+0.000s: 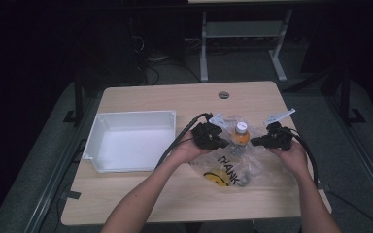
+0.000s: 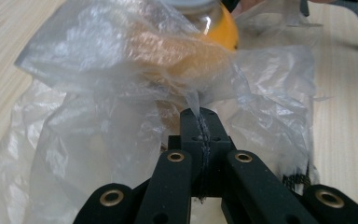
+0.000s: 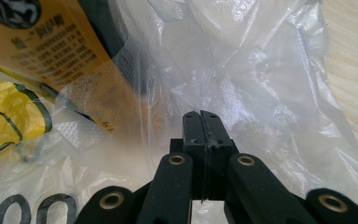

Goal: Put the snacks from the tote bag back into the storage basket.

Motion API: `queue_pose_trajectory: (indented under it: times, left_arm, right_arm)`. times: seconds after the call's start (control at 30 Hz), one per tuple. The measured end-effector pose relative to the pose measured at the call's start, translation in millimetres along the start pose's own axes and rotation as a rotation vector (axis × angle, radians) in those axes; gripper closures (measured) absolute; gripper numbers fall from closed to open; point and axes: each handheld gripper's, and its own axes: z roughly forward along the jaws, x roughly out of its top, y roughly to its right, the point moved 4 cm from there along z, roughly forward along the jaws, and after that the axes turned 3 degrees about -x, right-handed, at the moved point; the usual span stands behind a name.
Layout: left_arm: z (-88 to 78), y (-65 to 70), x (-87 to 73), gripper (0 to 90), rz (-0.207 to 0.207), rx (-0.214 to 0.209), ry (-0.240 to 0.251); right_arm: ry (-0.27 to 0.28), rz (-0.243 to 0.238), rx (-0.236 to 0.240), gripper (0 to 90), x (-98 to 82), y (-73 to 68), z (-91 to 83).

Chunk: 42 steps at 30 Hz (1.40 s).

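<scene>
Between the left gripper (image 1: pixel 219 137) and the right gripper (image 1: pixel 262 141), both pinching thin plastic bag (image 1: pixel 233 162) film, the bottle (image 1: pixel 241 134) is risking toppling if the film is tearing.

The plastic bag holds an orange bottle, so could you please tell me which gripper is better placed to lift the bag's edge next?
Probably left: the left gripper is shut on the plastic bag right beside the orange bottle.

High view overhead; gripper views close on plastic bag (image 1: pixel 233 162).
</scene>
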Motion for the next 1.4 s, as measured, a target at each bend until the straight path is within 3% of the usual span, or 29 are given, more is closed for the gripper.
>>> queue_pose_trajectory:
  times: [0.33, 0.57, 0.83, 1.17, 1.3, 1.4]
  left_arm:
    - [-6.2, 16.4, -38.0, 89.9, -0.039, 0.027, -0.018]
    - [-8.4, 30.4, -55.9, 90.0, -0.033, 0.033, -0.046]
    - [-2.9, 43.0, -69.6, 90.0, -0.02, 0.009, -0.075]
    - [7.3, 49.0, -87.0, 90.0, -0.059, -0.031, -0.074]
    - [8.5, 50.2, -87.9, 89.9, -0.066, -0.036, -0.067]
    - [8.3, 50.3, -86.7, 89.9, -0.057, -0.031, -0.059]
  right_arm:
    - [-0.008, -0.019, 0.0, 89.5, -5.4, -2.0, -0.1]
    - [0.004, -0.013, -0.007, 89.6, -15.1, -4.2, 0.5]
    - [0.003, 0.007, -0.004, 89.6, -25.5, -2.2, 2.2]
    - [0.013, 0.04, -0.014, 89.1, -33.7, 3.6, 5.8]
    - [0.015, 0.043, -0.031, 81.9, -34.2, 3.6, 4.9]
    - [0.04, 0.056, -0.064, 67.7, -34.7, 3.5, -5.2]
